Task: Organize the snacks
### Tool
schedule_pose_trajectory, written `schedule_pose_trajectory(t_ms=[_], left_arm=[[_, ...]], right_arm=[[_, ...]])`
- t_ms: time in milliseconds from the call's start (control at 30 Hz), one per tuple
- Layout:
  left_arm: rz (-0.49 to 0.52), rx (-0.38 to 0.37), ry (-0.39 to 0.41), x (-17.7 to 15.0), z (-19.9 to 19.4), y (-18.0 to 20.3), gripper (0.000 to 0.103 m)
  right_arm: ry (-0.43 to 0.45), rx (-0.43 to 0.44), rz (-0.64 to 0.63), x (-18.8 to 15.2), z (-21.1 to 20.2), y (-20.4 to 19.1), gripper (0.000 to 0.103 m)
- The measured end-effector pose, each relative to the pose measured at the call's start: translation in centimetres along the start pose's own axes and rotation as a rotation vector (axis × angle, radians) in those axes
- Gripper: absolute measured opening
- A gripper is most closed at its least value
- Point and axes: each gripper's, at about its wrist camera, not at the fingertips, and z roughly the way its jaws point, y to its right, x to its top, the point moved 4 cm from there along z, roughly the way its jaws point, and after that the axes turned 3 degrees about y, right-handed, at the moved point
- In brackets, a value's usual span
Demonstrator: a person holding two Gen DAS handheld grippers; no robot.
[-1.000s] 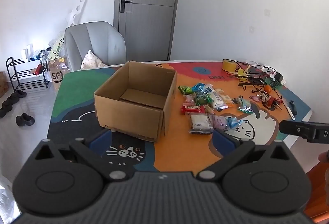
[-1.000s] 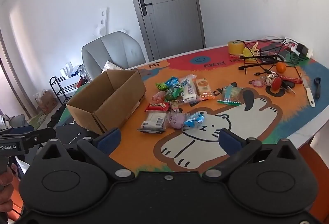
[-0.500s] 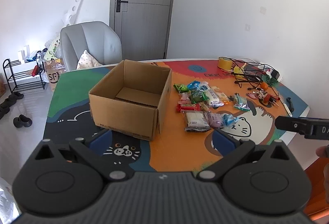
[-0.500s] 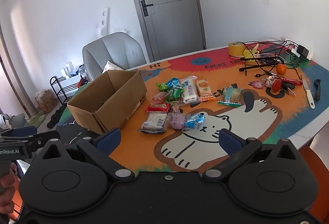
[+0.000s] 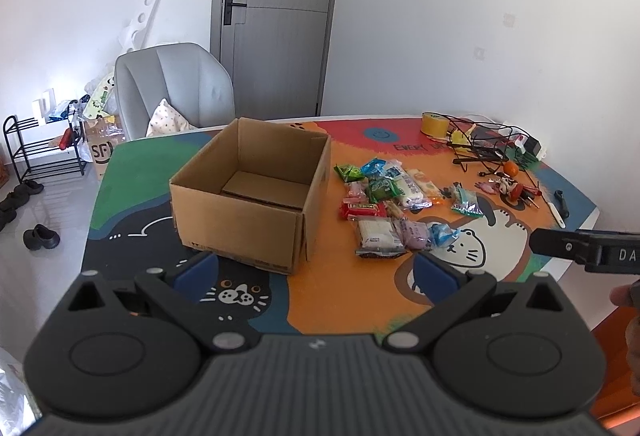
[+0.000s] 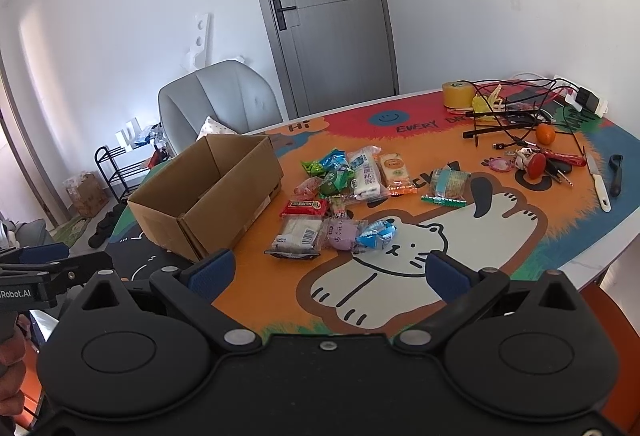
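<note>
Both hand-held grippers, left [image 5: 314, 268] and right [image 6: 326, 274], hover wide open and empty; best start with the nearest clear-wrapped white snack packet [image 6: 297, 235] at frame centre, beside the open brown cardboard box [image 6: 208, 192].

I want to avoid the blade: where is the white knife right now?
In the right wrist view, the white knife lies near the table's right edge, beside a black-handled tool and right of the red keys.

White walls, grey door [image 5: 280, 16], grey armchair [image 5: 172, 84], black shoe rack [image 5: 40, 148] left, pale glossy tiled floor [image 5: 48, 268].
</note>
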Motion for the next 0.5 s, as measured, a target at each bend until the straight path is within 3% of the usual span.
schedule_pose_trajectory(t_ms=[500], left_arm=[[0.003,-0.014,0.013,0.21,-0.33,0.4,0.103]], right_arm=[[0.001,-0.002,-0.002,0.1,-0.05,0.05,0.103]])
